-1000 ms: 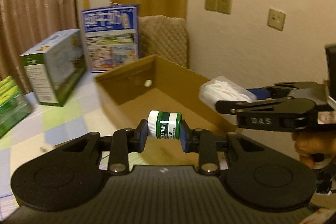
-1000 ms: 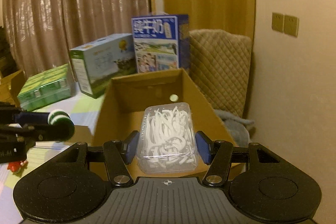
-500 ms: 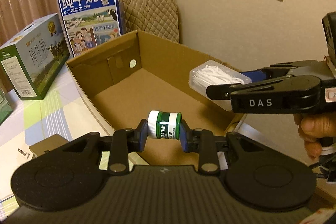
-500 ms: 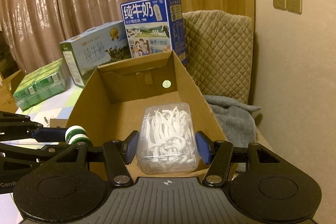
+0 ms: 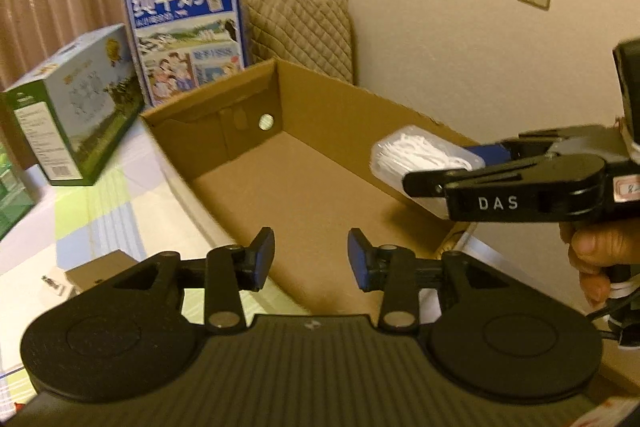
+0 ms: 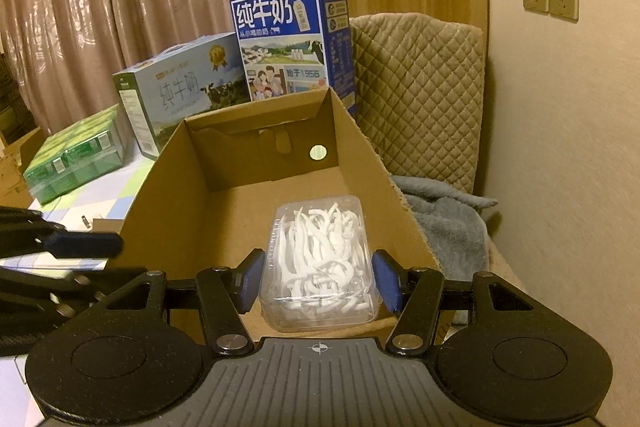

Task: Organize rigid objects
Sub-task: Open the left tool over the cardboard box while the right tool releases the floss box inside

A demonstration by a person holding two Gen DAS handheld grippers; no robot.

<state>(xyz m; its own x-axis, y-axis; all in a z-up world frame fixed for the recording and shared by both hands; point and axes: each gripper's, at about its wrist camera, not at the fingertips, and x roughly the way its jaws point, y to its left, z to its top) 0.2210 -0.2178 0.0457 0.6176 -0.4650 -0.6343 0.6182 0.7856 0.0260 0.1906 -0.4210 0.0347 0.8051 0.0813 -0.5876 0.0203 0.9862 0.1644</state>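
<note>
An open brown cardboard box [image 5: 320,95] [image 6: 168,179] lies on the table. My left gripper [image 5: 311,259] is open and empty over the box's near end; the green and white bottle is out of sight. My right gripper [image 6: 319,281] is shut on a clear plastic case of white floss picks [image 6: 320,263], held over the box's near right side. That case [image 5: 420,155] and the right gripper [image 5: 444,171] also show at the right of the left wrist view.
A blue milk carton box [image 6: 292,39], a green and white milk box [image 6: 180,87] and a green pack [image 6: 72,155] stand behind and left of the cardboard box. A quilted cushion [image 6: 416,87] and grey cloth [image 6: 452,227] lie to the right by the wall.
My left gripper has opened and the green and white bottle has left its fingers. The right gripper still holds the floss pick case and has moved slightly forward over the box.
</note>
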